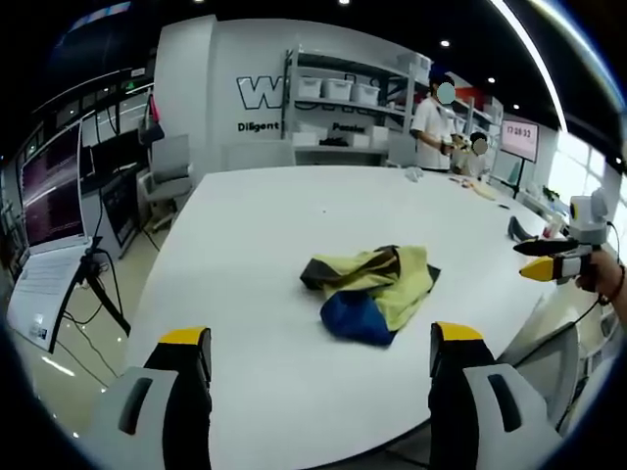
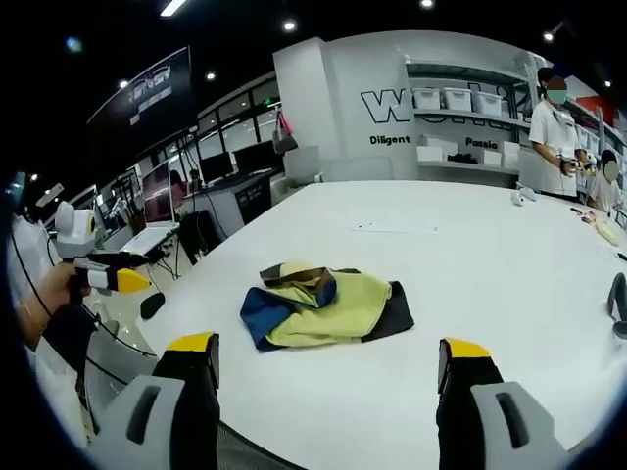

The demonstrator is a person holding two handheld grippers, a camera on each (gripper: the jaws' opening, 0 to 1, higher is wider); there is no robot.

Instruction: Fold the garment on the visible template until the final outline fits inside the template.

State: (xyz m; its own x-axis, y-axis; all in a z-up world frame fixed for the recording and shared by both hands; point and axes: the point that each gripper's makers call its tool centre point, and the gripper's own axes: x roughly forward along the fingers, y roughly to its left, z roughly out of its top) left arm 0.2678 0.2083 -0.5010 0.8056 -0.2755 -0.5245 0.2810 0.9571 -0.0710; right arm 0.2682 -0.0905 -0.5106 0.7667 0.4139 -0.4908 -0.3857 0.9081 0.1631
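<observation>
Crumpled garment on the white tabletop, both tools held clear of it.
The yellow, blue and dark garment lies bunched mid-tabletop; the left hand-held gripper and right hand-held gripper hover near it, each with 2 jaws spread and empty.

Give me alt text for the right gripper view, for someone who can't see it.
A crumpled yellow, blue and dark garment lies on a white table, beyond the open right gripper. The left gripper, held in a hand, enters at the left edge, off the table.
</observation>
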